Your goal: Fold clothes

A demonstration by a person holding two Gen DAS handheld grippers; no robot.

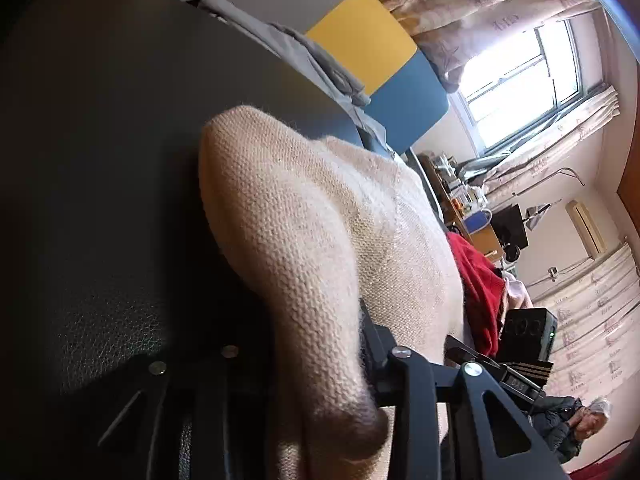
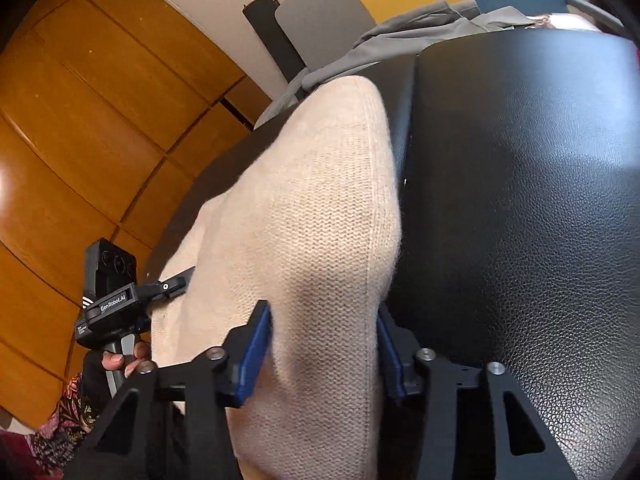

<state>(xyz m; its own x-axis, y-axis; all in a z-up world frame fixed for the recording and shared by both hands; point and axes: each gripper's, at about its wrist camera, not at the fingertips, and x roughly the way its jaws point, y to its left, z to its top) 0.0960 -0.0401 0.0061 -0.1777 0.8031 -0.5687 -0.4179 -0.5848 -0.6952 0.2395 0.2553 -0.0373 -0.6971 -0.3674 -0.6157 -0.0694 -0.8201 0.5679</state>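
Observation:
A cream knit sweater lies bunched on a black leather surface. In the left wrist view a thick fold of it runs up between the fingers of my left gripper, which is shut on it. The right wrist view shows the same sweater filling the gap of my right gripper, whose blue pads press on both sides of the fold. My left gripper also appears there at the sweater's left edge, with a hand on its handle. The right gripper's body shows beyond the sweater.
A red garment lies past the sweater, and grey clothing sits at the far edge of the black surface. A wooden wardrobe stands on the left. A person sits at the lower right, below a bright window.

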